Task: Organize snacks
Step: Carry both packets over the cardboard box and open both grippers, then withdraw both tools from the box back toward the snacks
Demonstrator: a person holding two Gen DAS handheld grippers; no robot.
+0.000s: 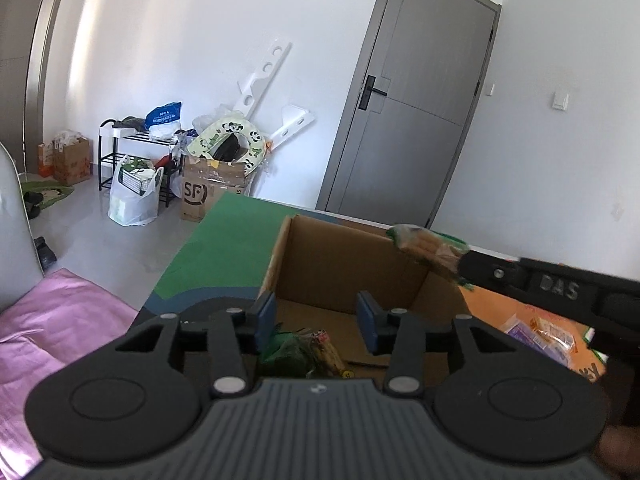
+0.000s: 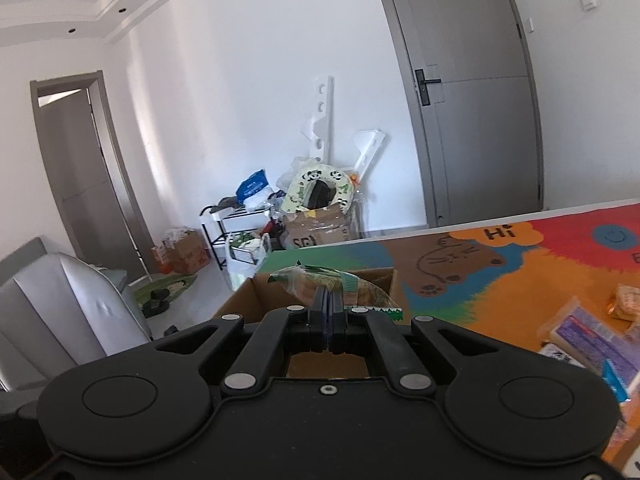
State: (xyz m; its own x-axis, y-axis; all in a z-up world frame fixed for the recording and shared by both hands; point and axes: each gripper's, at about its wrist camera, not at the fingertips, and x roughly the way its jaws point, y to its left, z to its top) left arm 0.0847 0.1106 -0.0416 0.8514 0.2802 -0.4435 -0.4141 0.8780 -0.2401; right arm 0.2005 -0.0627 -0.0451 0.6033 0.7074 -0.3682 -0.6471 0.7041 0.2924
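The right tongs (image 2: 329, 312) are closed tight on a clear snack packet (image 2: 332, 286) with green edges, pinching it near the middle, and they carry it above the far rim of the open cardboard box (image 1: 340, 264) that stands on the colourful tabletop (image 2: 500, 280). The step in hand, as I judge it, is to put this packet into the box. To do it well, the right hand should bring the packet fully over the opening, lower it below the rim, and only then let the pads part, so the packet does not catch on the upright flap or slide off outside. A thin wrapper can stick to one pad, so a small pause after opening seems wise.

The left tongs (image 1: 316, 318) stand partly open over the near part of the box, with nothing between the blue pads (image 1: 266, 314). Below them a green snack bag (image 1: 304, 350) already lies on the box floor. They should keep aside so the two tools do not meet.

The left wrist view shows the inside of the box and the bag in it, and it also shows the right tongs from the side with their packet. The right wrist view hides the box floor behind its own body, but it shows more snacks (image 2: 592, 332) waiting on the tabletop at the right, well apart from the box.
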